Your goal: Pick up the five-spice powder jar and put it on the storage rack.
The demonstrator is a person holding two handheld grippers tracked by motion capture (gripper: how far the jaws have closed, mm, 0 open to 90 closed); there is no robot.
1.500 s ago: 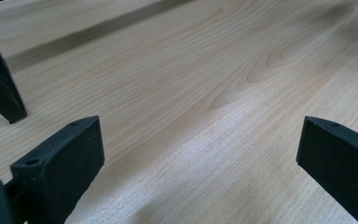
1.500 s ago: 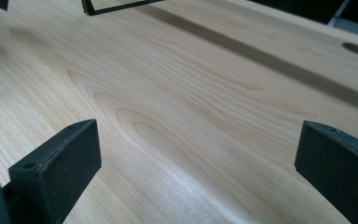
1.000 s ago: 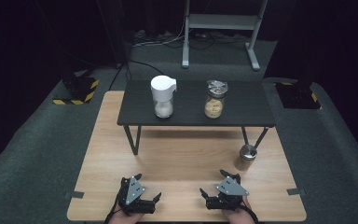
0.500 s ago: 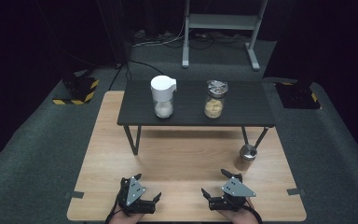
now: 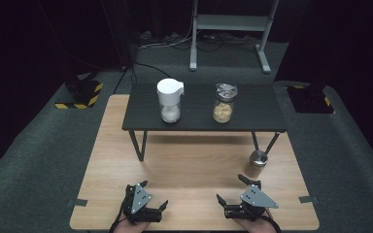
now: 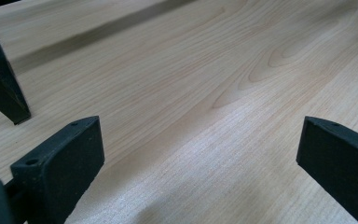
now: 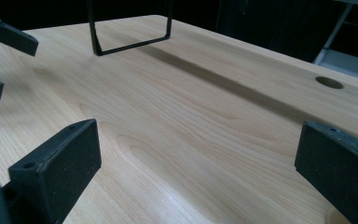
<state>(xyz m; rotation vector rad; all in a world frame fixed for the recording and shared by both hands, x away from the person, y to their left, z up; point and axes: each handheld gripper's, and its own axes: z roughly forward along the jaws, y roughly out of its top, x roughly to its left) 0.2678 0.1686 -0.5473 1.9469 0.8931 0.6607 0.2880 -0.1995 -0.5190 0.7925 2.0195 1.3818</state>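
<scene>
My left gripper [image 5: 154, 193] rests low at the front edge of the wooden table [image 5: 194, 160], open, with nothing between its jaws. In the left gripper view the left gripper [image 6: 200, 154] has bare wood between its two black pads. My right gripper [image 5: 229, 188] sits at the front right, also open and empty, angled toward the left one. The right gripper [image 7: 198, 163] looks across bare wood in its own view. Further back, a white-lidded jar [image 5: 169, 101] with white contents and a glass jar [image 5: 223, 104] with tan contents stand on a small black table [image 5: 252, 109].
A small metal cup [image 5: 258, 160] stands on the wood by the black table's right legs. A black leg [image 6: 2, 88] shows at the left of the left gripper view. The right gripper view holds a black leg frame [image 7: 130, 44], the other gripper's jaws, and a round hole [image 7: 329, 82].
My right gripper has shifted slightly to the right along the front edge. The left gripper and the jars have stayed put.
</scene>
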